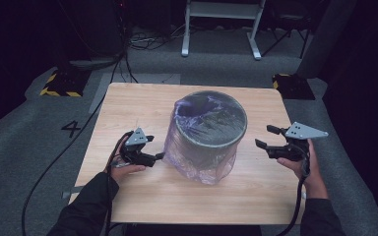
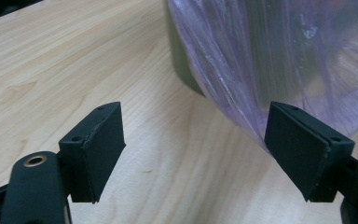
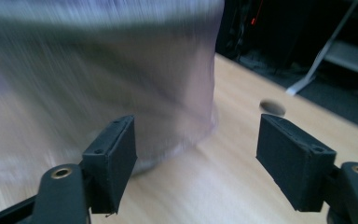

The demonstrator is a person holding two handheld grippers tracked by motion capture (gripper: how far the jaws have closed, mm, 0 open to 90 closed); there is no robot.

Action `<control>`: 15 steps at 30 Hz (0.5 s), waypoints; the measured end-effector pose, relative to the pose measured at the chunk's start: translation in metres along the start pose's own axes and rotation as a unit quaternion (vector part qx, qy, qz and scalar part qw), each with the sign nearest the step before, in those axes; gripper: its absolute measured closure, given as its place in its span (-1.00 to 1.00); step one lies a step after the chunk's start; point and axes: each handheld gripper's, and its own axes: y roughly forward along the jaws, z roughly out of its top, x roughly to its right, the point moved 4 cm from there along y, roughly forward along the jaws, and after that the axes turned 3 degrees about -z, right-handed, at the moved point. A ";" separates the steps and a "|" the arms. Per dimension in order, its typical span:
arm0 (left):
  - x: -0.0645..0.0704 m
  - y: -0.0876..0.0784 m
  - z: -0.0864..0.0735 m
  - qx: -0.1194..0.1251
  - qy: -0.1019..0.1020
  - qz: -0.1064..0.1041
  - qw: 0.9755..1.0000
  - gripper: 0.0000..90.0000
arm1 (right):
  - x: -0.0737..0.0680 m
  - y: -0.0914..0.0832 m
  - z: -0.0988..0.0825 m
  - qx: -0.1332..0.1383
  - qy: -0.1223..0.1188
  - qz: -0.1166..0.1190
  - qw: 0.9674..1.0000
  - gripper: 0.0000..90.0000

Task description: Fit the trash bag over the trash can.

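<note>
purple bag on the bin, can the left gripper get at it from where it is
Probably yes: the left gripper is open right beside the purple bag draped over the bin, with only bare table between them.

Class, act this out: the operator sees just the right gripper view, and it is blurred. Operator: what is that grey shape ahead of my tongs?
Observer: A round dark bin lined with a purple plastic bag, upright on the table.
Operator: Where are the left tongs?
Observer: The left tongs stand open beside the bag's draped edge, nothing between them.
Operator: Is the bag tucked in?
Observer: It folds over the rim and hangs loose down the outside.
</note>
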 end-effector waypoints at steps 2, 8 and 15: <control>0.000 -0.005 -0.002 0.006 -0.003 -0.003 1.000 -0.64 | -0.001 -0.002 0.012 0.016 0.001 -0.001 1.000 -0.34; 0.001 -0.013 -0.010 0.022 -0.034 -0.016 0.999 -0.64 | -0.011 0.000 0.056 0.043 -0.002 -0.002 0.999 -0.33; 0.013 -0.023 0.007 0.056 -0.034 0.009 0.998 -0.65 | -0.036 0.029 0.095 0.030 -0.025 0.032 0.999 -0.38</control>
